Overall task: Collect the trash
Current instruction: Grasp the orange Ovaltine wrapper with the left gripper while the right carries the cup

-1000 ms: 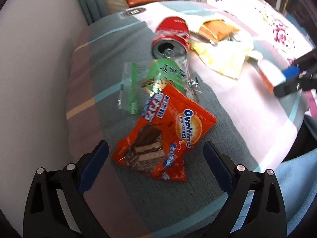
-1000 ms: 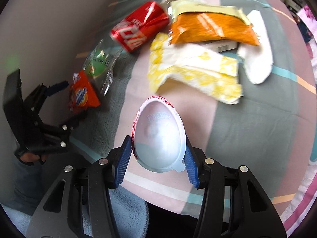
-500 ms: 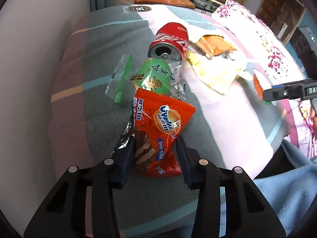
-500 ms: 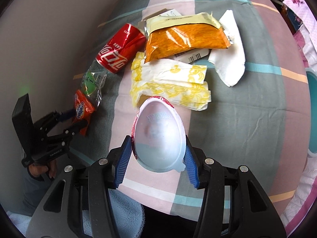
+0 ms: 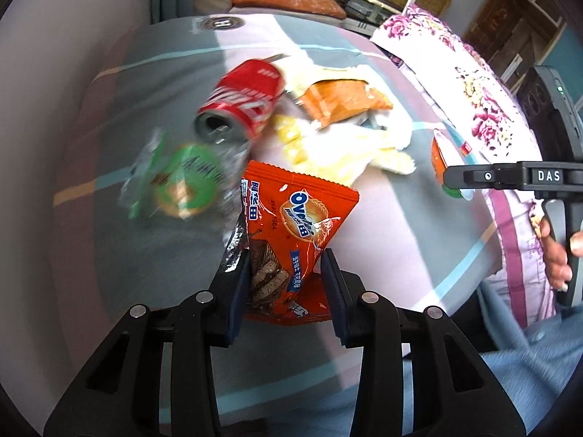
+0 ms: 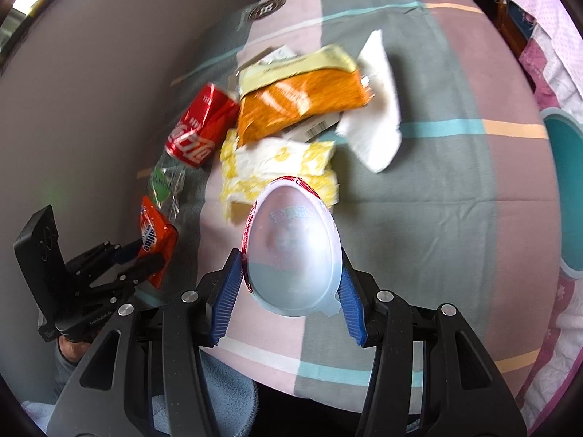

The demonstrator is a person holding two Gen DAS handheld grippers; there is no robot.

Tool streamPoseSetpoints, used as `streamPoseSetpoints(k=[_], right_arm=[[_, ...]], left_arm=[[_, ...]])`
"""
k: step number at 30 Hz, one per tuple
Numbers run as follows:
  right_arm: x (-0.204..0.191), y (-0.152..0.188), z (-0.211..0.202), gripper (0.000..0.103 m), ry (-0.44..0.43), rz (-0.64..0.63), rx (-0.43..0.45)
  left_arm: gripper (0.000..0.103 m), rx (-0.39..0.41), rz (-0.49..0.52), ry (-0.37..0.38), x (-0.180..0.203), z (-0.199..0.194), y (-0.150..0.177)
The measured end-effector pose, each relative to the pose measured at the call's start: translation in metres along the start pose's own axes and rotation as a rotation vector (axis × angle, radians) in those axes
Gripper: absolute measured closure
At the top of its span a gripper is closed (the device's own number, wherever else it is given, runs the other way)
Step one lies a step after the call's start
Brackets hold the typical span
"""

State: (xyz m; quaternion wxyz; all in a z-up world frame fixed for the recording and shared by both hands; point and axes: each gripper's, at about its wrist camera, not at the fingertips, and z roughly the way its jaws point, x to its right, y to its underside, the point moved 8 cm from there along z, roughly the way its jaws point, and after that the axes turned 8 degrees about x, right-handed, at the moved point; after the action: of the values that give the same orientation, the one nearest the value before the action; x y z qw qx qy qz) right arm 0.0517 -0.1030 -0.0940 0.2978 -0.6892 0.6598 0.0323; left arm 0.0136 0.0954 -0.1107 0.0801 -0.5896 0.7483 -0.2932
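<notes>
Trash is lying scattered over the striped bedcover (image 6: pixel 455 189), and both grippers are already loaded. Left gripper (image 5: pixel 288 276) is pinching the orange Ovaltine wrapper (image 5: pixel 295 215) by its lower end, blue pads pressing in on both sides and crumpling the foil, with most of the packet sticking out beyond the fingertips. Right gripper (image 6: pixel 291 280) is clamping the white egg-shaped plastic shell (image 6: pixel 293 251) across its wide end, red rim showing along the top edge, pads touching each flank.

Taking the red cola can (image 5: pixel 242 100) as the marker: it is lying on its side, open mouth facing the left wrist camera. Just in front of that mouth, the green clear-plastic wrapper (image 5: pixel 178 182) is showing as a blur, and the Ovaltine wrapper is hanging right beside it. To the can's right, the orange snack bag (image 6: pixel 302 100) is lying nearly against it, a yellow-printed wrapper (image 6: pixel 277 164) spreading below that bag, a white tissue (image 6: pixel 379 120) lying further right again. The egg shell is sitting well to the can's right in the left wrist view, held up off the cover, with a person's hand (image 5: pixel 557 247) gripping the handle behind it.
</notes>
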Motion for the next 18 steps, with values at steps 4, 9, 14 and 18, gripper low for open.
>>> streamPoseSetpoints(k=[4,9,14,18], right_arm=[[0.025,-0.012,-0.019,0.055,0.010,0.044,0.058],[0.056,-0.023,-0.040,0.055,0.025,0.097,0.125],[0.095,-0.033,-0.064,0.055,0.050,0.156,0.199],[0.121,-0.039,-0.081,0.055,0.057,0.189,0.242]], left_arm=[[0.064,0.009,0.020,0.034,0.027,0.009,-0.018],[0.064,0.020,0.082,0.081,0.074,0.020,-0.043],[0.064,0.006,0.136,0.103,0.117,0.040,-0.061],[0.064,-0.005,0.168,0.126,0.149,0.056,-0.077]])
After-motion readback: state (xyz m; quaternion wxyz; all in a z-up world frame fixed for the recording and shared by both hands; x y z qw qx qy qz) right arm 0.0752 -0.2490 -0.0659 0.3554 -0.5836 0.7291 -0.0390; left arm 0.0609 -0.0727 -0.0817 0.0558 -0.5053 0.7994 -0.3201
